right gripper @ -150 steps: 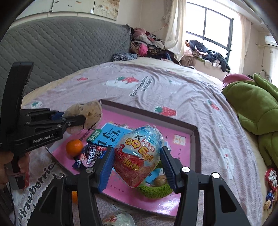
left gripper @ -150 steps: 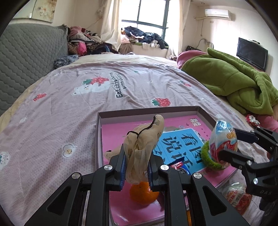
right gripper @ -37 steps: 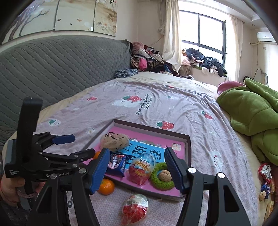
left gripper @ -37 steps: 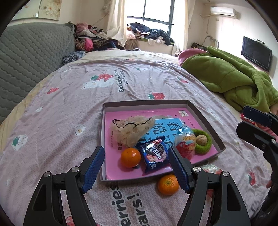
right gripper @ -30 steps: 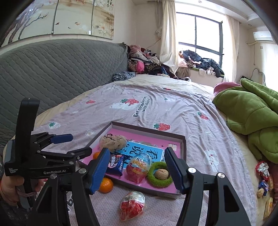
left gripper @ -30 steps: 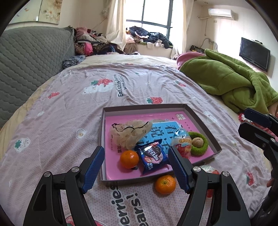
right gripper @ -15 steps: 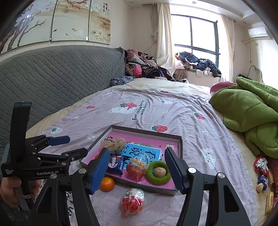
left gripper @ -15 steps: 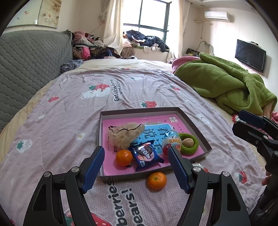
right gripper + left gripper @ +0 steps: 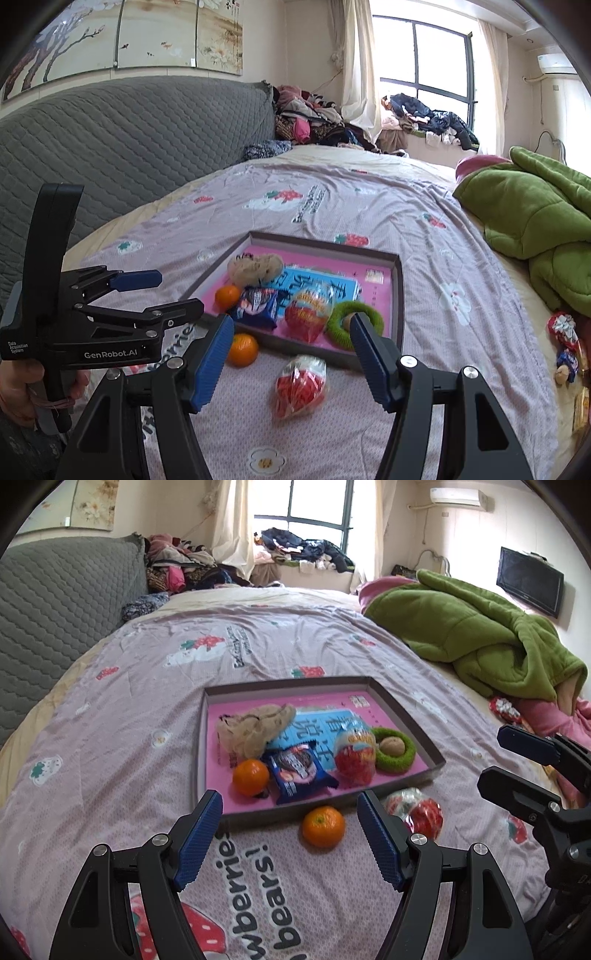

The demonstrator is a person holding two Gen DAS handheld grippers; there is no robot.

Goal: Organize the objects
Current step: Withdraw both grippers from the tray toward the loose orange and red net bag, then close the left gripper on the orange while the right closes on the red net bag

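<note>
**Both jaws gaping over the bed**

Jaws of the left gripper (image 9: 290, 832) and right gripper (image 9: 291, 360) are standing wide apart, gripping nothing. A loose orange (image 9: 323, 826) is lying just ahead between the left jaws, a wrapped egg (image 9: 301, 384) between the right ones, both short of the tray (image 9: 402, 709) beyond.

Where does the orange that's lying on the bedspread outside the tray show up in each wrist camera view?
Left wrist: the loose orange is low centre, just below the tray's near rim, between the open blue pads.
Right wrist: the same orange is lower left of centre, beside the left pad.
Shared landmark: the green ring holding a walnut.
</note>
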